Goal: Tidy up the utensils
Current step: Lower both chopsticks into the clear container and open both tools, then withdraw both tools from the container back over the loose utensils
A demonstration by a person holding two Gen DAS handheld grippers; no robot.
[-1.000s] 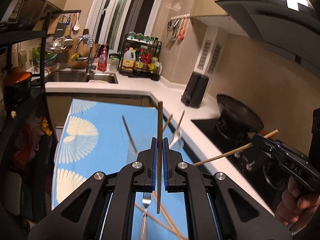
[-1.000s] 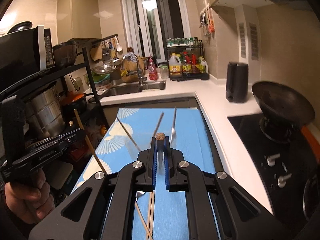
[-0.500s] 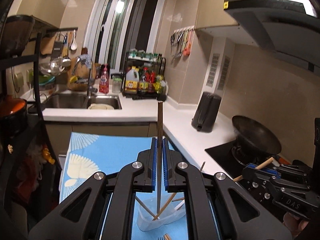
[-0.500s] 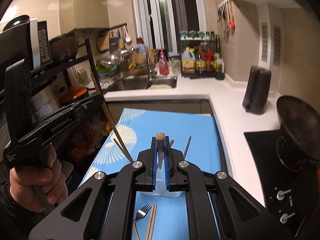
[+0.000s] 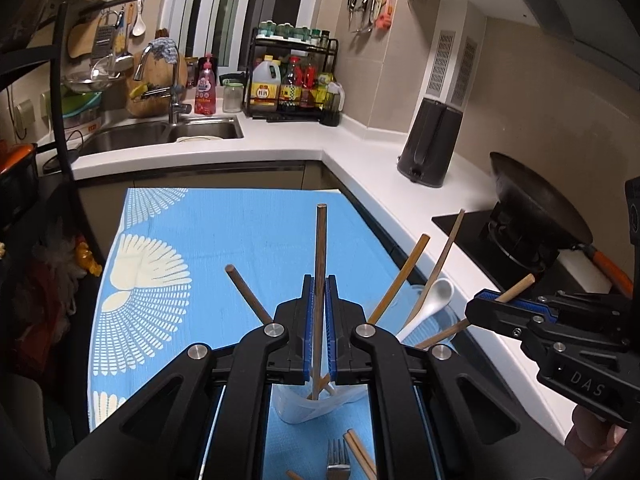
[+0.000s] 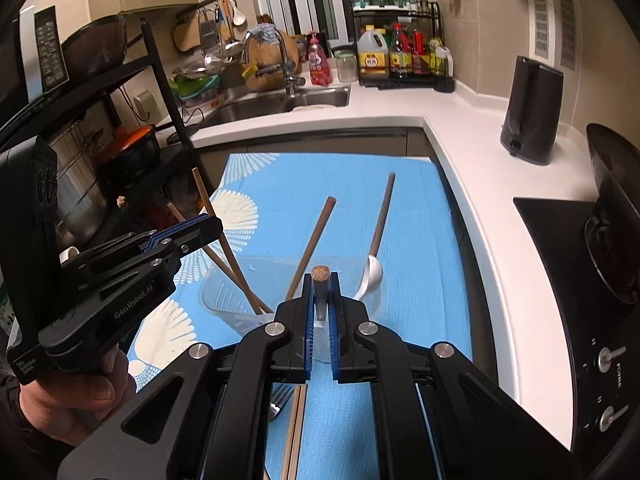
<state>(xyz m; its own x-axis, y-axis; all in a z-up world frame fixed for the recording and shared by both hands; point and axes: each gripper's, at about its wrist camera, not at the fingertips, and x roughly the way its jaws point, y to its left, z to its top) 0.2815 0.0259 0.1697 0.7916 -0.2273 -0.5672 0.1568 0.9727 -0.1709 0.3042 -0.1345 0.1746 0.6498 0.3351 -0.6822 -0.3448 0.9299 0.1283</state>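
**Two grippers lower chopsticks into a clear cup**

The left gripper (image 5: 319,292) holds a dark brown chopstick (image 5: 320,248) upright, its blue-padded jaws pinched narrowly on the shaft, with the stick's lower tip inside the clear plastic cup (image 5: 304,408) that stands on the blue patterned cloth (image 5: 200,232). In the same view the right gripper (image 5: 486,310) comes in from the side, jaws closed on a light wooden chopstick (image 5: 516,288) that slants down toward the cup. Leaning in the cup are another dark chopstick (image 5: 248,296), two light wooden sticks (image 5: 400,280) and a white ceramic spoon (image 5: 430,302).

From the right wrist camera, the right gripper (image 6: 320,304) has its jaws narrow around the light wooden stick, seen end-on as a round speckled tip (image 6: 320,273) above the cup (image 6: 224,296). The left gripper (image 6: 200,230) reaches over the cup's left rim, clamped on its stick.

On the cloth in front of the cup lie a metal fork (image 5: 338,460) and a pair of wooden chopsticks (image 5: 360,452), side by side. A black kettle (image 5: 434,140) and a dark wok (image 5: 532,208) stand on the white counter (image 5: 360,152) beside the cloth.
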